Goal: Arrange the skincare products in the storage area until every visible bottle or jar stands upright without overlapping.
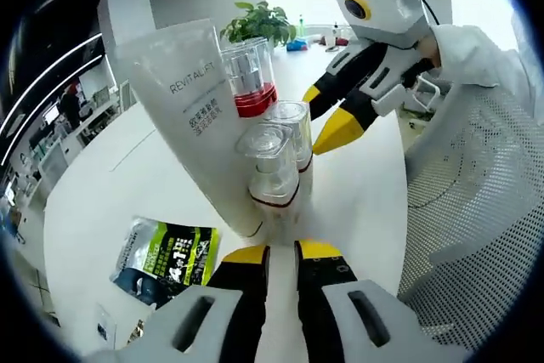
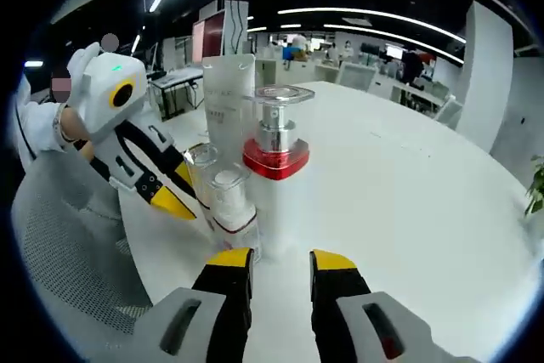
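A group of skincare products stands upright on the white round table [image 1: 102,176]. It includes a tall white Revitalift tube [image 1: 191,116], a bottle with a red collar and clear cap [image 1: 249,78], and two small clear-capped bottles [image 1: 270,167] [image 1: 291,129]. My left gripper [image 1: 282,252] is just in front of the nearest small bottle, jaws slightly apart and holding nothing. My right gripper [image 1: 327,112] comes in from the far side, open, its fingertips beside the small bottles. In the right gripper view, my right gripper [image 2: 280,261] is open before the red-collared bottle [image 2: 276,155], with the tube [image 2: 228,91] behind.
A green and black sachet [image 1: 166,261] lies flat on the table at the near left. A white mesh chair [image 1: 476,210] stands at the table's edge, also seen as the mesh chair [image 2: 68,244]. A potted plant [image 1: 259,19] sits far back. A person's white sleeve [image 1: 484,48] holds the right gripper.
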Demonstrator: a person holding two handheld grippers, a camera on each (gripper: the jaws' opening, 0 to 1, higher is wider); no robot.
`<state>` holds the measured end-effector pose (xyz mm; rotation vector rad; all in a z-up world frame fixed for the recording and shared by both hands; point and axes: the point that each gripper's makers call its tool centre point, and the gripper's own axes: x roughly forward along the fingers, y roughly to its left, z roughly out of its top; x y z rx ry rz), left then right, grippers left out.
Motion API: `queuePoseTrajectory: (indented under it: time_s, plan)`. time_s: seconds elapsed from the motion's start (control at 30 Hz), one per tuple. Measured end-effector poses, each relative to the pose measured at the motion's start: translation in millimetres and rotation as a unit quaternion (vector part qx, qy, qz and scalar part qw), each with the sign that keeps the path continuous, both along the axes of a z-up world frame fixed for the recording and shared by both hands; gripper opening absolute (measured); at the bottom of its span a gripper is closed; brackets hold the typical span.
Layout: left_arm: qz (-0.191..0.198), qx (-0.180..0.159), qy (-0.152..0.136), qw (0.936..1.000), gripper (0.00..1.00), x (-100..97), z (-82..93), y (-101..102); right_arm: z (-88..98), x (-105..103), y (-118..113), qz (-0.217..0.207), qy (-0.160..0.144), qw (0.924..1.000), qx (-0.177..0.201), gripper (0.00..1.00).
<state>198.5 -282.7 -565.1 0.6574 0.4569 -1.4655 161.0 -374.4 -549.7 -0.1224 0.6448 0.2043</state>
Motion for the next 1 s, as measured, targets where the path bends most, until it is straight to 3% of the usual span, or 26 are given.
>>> queuePoseTrajectory:
  time_s: [0.33, 0.43, 0.63, 0.83, 0.9, 1.0]
  plan:
    - [0.015, -0.014, -0.006, 0.9998, 0.18, 7.0, 17.3, 18, 1.7, -2, 4, -0.009, 0.004, 0.9999, 0.014, 0.23]
    - [0.031, -0.034, 0.013, 0.9988, 0.21, 9.5, 27.5, 24, 1.4, -2, 3, -0.013, 0.005, 0.9998, 0.013, 0.26]
    - [0.054, -0.048, 0.022, 0.9972, 0.31, 19.4, 35.3, 38, 4.7, -6, 0, -0.027, 0.002, 0.9994, 0.02, 0.28]
    - [0.082, -0.058, 0.048, 0.9938, 0.51, 23.1, 36.9, 42, 7.4, -14, 0, -0.034, 0.0, 0.9994, -0.001, 0.3]
    - [0.085, -0.059, 0.051, 0.9933, 0.55, 22.0, 37.5, 43, 9.1, -17, 4, -0.037, -0.003, 0.9993, 0.007, 0.3]
    - [0.095, -0.068, 0.067, 0.9909, 0.5, 20.0, 38.9, 42, 8.7, -16, 6, -0.043, -0.007, 0.9988, 0.022, 0.31]
